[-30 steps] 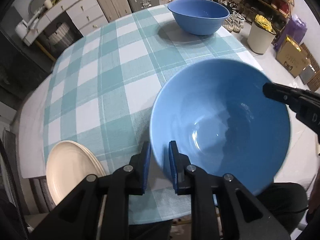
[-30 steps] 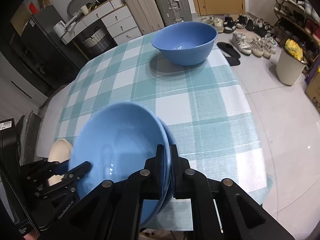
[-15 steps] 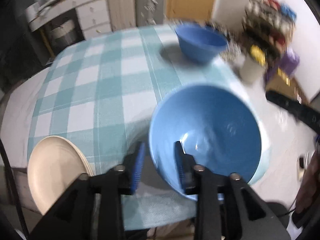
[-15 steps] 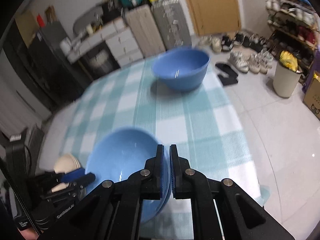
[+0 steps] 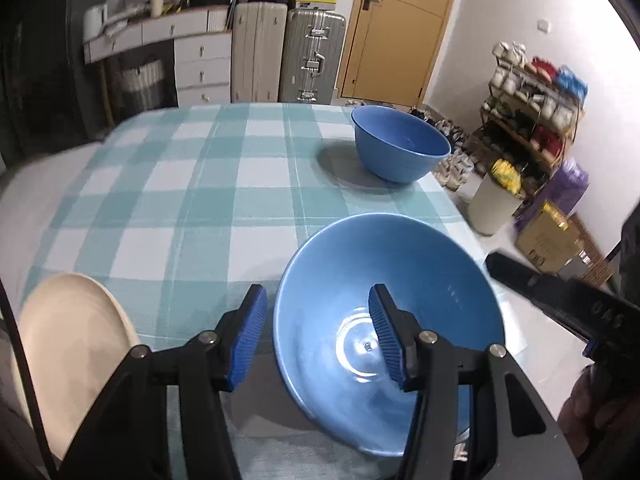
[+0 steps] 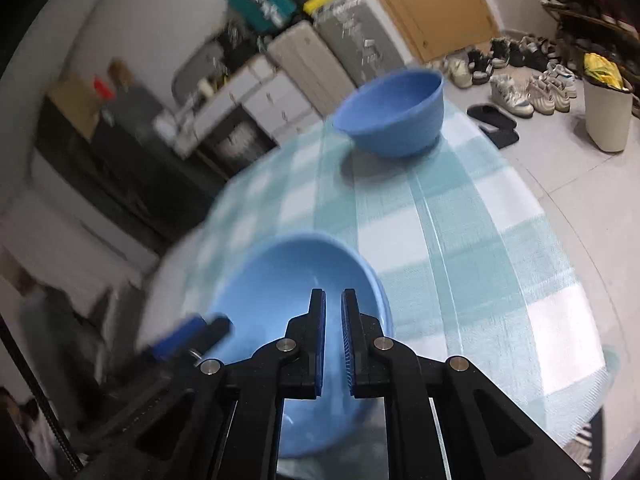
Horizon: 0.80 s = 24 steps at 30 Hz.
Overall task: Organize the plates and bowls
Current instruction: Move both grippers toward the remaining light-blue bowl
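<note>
Pointing steeply down over the near table edge, left gripper (image 5: 318,330) with jaws just spread apart, straddling the near rim of the tilted blue bowl (image 5: 404,264) without pressing it. Right gripper (image 6: 333,344) nearly clenched, a thin slit between the pads; grip on the bowl's rim (image 6: 378,292) impossible to tell. Blurred left side. Second blue bowl (image 5: 400,148) upright far across the checked tablecloth (image 5: 192,200); cream plates (image 5: 68,344) cut off at left.

- Left wrist view: looks down along its fingers from the table's near edge, close over the near blue bowl (image 5: 384,312), facing the door (image 5: 400,28).
- Right wrist view: angled down, close beside the same bowl (image 6: 288,312).
- Shared: checked tablecloth (image 5: 192,200), far blue bowl (image 6: 396,116).
</note>
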Each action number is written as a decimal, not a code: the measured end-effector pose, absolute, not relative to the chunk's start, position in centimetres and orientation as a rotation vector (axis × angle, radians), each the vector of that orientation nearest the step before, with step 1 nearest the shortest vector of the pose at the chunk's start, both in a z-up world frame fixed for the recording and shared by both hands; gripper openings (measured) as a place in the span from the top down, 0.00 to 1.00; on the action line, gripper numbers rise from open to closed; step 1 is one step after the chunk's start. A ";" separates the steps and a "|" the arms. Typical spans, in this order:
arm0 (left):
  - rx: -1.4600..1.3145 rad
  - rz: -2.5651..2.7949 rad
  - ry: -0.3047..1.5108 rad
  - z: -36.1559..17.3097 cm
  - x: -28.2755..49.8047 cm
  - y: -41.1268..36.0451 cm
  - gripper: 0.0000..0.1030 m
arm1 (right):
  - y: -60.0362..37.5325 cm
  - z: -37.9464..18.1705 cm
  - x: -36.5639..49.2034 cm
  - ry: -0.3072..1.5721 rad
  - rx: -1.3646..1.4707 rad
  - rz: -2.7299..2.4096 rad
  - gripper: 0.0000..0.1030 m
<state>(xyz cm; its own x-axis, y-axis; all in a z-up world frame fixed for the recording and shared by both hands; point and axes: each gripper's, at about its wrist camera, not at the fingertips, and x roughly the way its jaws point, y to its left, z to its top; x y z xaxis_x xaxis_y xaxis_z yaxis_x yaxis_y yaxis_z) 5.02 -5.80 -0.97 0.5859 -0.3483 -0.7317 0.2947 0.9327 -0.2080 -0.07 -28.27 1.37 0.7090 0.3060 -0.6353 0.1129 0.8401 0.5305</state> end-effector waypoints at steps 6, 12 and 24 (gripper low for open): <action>-0.041 -0.392 0.821 -0.1 4.6 -5.4 0.42 | -28.3 3.0 -2.3 0.510 0.557 0.081 0.43; -0.029 -0.339 0.716 0.8 3.9 -4.6 0.05 | -26.4 5.3 -4.4 0.354 0.295 0.032 0.16; -0.149 -0.347 0.832 -0.8 5.7 -4.9 0.00 | -26.5 4.5 -4.6 0.379 0.260 -0.070 0.02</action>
<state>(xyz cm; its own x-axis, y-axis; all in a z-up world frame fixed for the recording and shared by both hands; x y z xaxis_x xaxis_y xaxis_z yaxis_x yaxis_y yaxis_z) 5.75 -4.87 -0.77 0.6215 -0.3582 -0.6967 0.2425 0.9336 -0.2637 -4.59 -26.50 4.46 0.9270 -0.0191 -0.3745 0.1159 0.9644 0.2378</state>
